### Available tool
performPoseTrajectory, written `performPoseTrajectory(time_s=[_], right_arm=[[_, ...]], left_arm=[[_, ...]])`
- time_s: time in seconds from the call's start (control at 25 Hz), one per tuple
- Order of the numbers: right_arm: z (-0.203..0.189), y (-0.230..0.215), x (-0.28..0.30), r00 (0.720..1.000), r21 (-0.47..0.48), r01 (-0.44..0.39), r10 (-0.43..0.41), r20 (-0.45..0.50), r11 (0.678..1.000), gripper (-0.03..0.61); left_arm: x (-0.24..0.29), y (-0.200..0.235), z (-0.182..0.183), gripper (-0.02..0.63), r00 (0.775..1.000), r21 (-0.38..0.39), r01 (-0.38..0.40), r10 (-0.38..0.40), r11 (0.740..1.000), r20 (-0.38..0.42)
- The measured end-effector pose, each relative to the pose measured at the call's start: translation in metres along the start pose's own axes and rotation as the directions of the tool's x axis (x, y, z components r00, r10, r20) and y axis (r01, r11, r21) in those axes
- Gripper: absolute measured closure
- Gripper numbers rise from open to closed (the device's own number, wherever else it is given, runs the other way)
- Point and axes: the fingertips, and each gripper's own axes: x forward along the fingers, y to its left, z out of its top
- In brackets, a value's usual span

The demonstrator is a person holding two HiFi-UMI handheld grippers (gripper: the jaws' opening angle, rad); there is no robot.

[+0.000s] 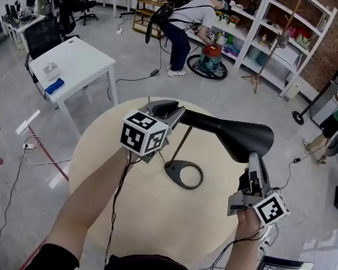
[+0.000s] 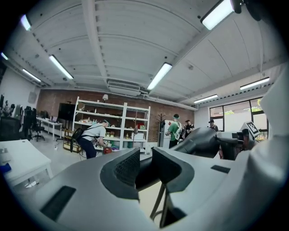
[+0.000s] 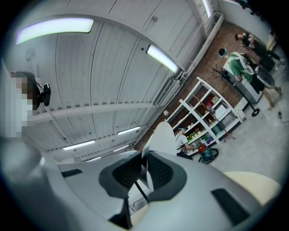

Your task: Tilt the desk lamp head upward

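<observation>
The black lamp stands on the round worktop [image 1: 144, 213], and I place everything from its ring base [image 1: 173, 166]. A thin stem [image 1: 182, 143] rises from that base to the lamp arm [image 1: 203, 122]. The arm runs about level overhead, in one long line with the lamp head [image 1: 238, 138]. The head hangs above and to the right of the ring base, its open mouth facing down. The arm's rear end pokes out above and to the left.

My left gripper [image 1: 165, 108] is clamped on that rear end. In its own view the dark bar fills the gap between the pads. My right gripper [image 1: 253, 158] sits right of the ring base, below the head and pointing up at it. It is pinched onto the thin rim of the shade, whose pale inside shows just beyond the pads in its view.

So the head lies directly above my right gripper, which is the nearer of the two to it. I judge the tilt is mine to make by pushing that rim upward while my left gripper steadies the far end of the line.
</observation>
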Motion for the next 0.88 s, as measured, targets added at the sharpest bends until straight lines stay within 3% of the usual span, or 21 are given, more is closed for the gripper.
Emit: performPoseTrajectory(time_s=[0.12, 0.36, 0.88], right_arm=[[0.008, 0.007, 0.001, 1.0, -0.006, -0.009, 0.009, 0.02, 1.0, 0.537], [0.019, 0.02, 0.003, 0.999, -0.03, -0.026, 0.027, 0.034, 0.999, 0.542], [0.033, 0.038, 0.016, 0.999, -0.095, -0.038, 0.04, 0.022, 0.995, 0.546]], left_arm=[[-0.001, -0.002, -0.002, 0.525, 1.0, -0.007, 0.013, -0.013, 1.0, 0.007], [-0.005, -0.002, -0.006, 0.525, 0.999, -0.123, 0.038, -0.033, 0.992, 0.044], [-0.005, 0.002, -0.016, 0.525, 0.998, -0.197, 0.038, -0.027, 0.98, 0.058]])
